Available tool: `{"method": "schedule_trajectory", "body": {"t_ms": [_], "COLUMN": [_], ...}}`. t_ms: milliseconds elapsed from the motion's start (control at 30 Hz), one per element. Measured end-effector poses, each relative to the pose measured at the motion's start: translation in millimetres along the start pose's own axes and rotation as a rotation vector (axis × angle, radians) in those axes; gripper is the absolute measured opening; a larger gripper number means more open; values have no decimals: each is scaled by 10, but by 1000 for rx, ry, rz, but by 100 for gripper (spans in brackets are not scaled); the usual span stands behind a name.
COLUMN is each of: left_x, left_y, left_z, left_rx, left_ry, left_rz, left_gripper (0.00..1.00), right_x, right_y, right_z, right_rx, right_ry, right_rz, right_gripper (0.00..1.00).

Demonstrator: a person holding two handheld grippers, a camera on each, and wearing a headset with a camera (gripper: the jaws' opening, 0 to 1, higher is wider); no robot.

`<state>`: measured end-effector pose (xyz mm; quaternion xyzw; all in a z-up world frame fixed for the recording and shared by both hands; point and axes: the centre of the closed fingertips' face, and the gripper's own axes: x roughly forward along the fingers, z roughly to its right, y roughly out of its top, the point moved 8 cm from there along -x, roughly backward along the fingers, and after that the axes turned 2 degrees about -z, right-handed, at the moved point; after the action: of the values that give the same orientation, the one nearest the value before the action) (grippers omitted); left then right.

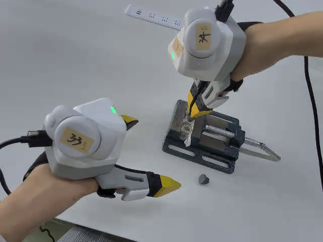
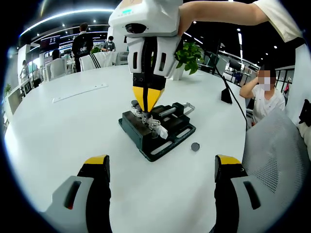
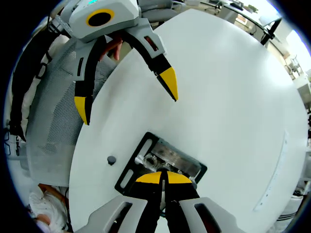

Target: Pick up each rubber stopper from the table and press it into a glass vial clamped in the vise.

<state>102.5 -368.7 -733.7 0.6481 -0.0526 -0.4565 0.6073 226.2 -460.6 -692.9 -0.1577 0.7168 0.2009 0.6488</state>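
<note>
The right gripper (image 1: 196, 112) points straight down over the black vise (image 1: 222, 146), which sits on the white bench (image 1: 75, 60); its yellow-tipped jaws are drawn together with only a thin seam between them, and the tips rest at the top of the glass vials (image 1: 185, 130) clamped between the vise plates. Whether anything sits between those tips is hidden. In the right gripper view the closed tips lie directly over the clear vials, with the vise body spreading out beneath them. The left gripper (image 1: 149, 154) hangs low over the bench, well apart from the vise on its near side, its two jaws spread wide and holding nothing; in the left gripper view they frame the vise from a distance. One small dark grey rubber stopper (image 1: 203, 179) lies loose on the bench just beside the vise's base, on the side toward the person, touching neither gripper. A white power strip (image 1: 154, 16) lies at the far edge of the bench
</note>
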Motion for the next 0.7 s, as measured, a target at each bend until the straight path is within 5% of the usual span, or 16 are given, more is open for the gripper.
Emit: {"method": "schedule_trajectory", "body": {"t_ms": [700], "left_x": [-33], "left_y": [50], "left_z": [14], "left_rx": [6], "left_ry": [21], "left_rz": [9], "left_gripper": [87], "right_x": [17], "right_y": [-78], "right_z": [-72], "right_rx": [87], "right_ry": [-58], "right_rz": [73], "right_gripper": [0]}}
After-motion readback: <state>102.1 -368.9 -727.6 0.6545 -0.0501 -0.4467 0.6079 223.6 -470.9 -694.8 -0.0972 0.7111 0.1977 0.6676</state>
